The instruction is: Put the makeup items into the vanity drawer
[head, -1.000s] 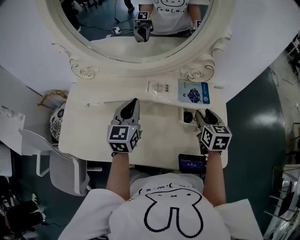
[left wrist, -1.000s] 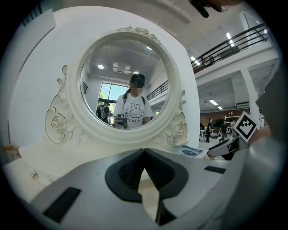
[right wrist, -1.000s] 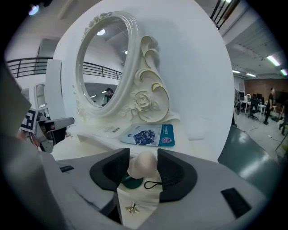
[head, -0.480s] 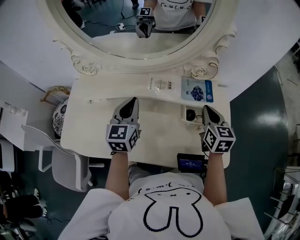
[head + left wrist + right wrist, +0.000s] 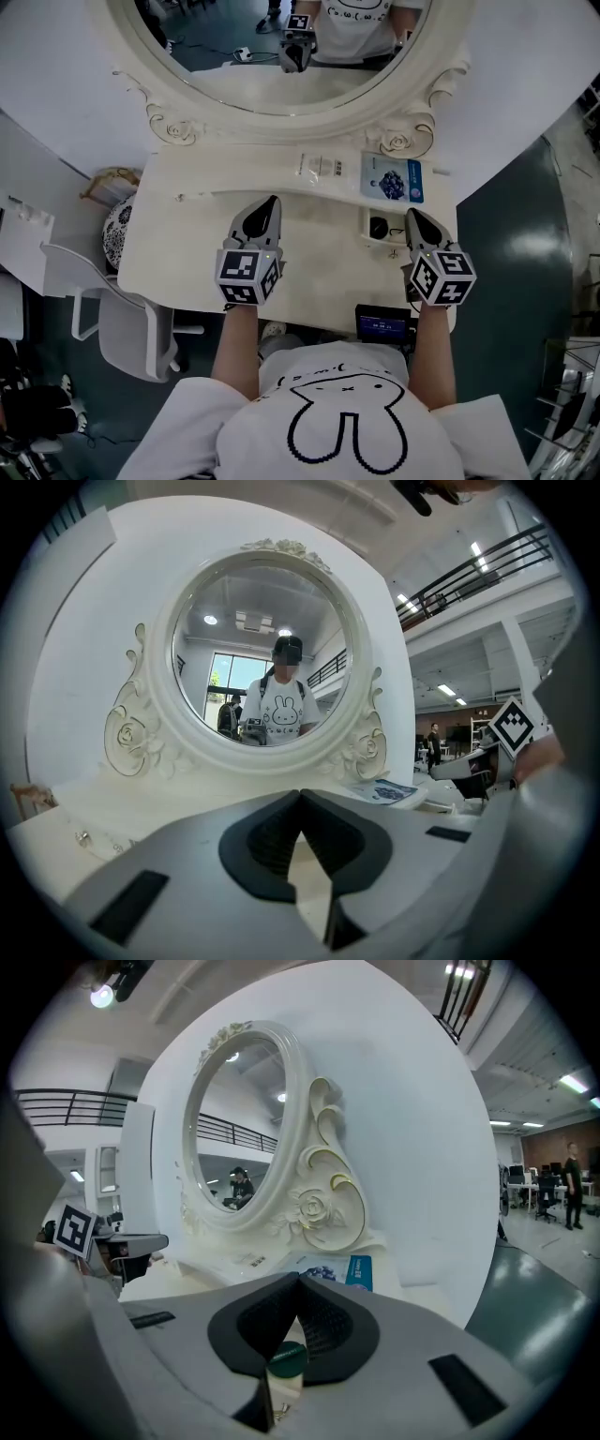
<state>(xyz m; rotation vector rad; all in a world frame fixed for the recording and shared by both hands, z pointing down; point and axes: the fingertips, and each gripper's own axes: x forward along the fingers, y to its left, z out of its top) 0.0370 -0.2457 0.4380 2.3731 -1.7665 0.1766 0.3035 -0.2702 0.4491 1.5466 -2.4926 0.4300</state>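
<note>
**Now both grippers are shut over the vanity top, a bottle in the right one**

Two bare forearms reach forward side by side over the cream vanity table (image 5: 187, 258). Each gripper tilts slightly down toward the round white-framed mirror (image 5: 272, 56). The left gripper (image 5: 270, 202) has its jaws together at the tips, with nothing between them. The right gripper (image 5: 410, 215) is clamped on a small pale bottle with a dark green cap (image 5: 288, 1359), which sits low behind its touching tips.

- **Left of the left gripper:** one thin pale stick (image 5: 192, 196).
- **Ahead of the grippers:** two flat packets, a clear printed packet (image 5: 319, 169) between them and a blue packet (image 5: 392, 180) just beyond the right gripper.
- **Just left of the right tips:** one small open white compartment (image 5: 367, 234) holding one dark round thing (image 5: 378, 227), too small to identify.

The jaws hide the bottle's lower body, and the head view does not show the bottle at all.
</note>
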